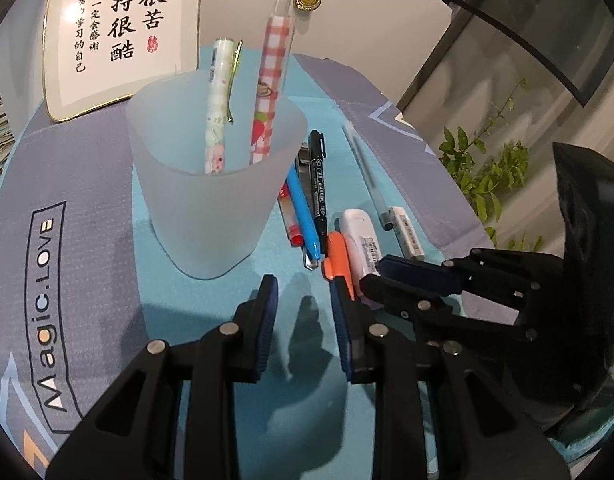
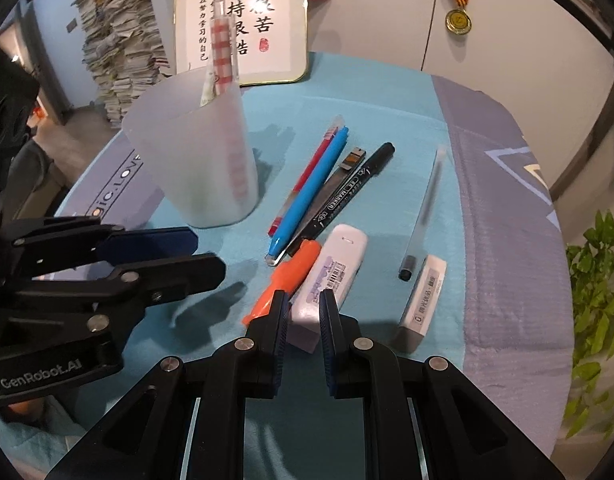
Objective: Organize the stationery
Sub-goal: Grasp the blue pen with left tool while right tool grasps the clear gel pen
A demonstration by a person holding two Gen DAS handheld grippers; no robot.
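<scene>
A frosted cup [image 1: 211,200] [image 2: 199,160] stands on the blue mat and holds a checked pen [image 1: 269,92] and a pale green pen [image 1: 217,112]. To its right lie a red pen [image 2: 307,172], a blue pen [image 1: 303,212] [image 2: 311,192], a black marker [image 1: 318,184] [image 2: 347,192], an orange highlighter [image 1: 339,256] [image 2: 291,276], a white correction tape [image 1: 363,244] [image 2: 335,268], a clear pen [image 2: 427,208] and an eraser [image 2: 423,296]. My left gripper [image 1: 303,292] [image 2: 195,252] is open and empty in front of the cup, beside the highlighter. My right gripper [image 2: 303,308] [image 1: 373,274] is shut over the near end of the correction tape, holding nothing.
A framed calligraphy plaque [image 1: 119,28] [image 2: 243,20] leans behind the cup. A medal [image 2: 458,20] hangs on the wall. A tall stack of papers [image 2: 119,48] stands at the far left. A green plant [image 2: 595,280] grows past the mat's right edge.
</scene>
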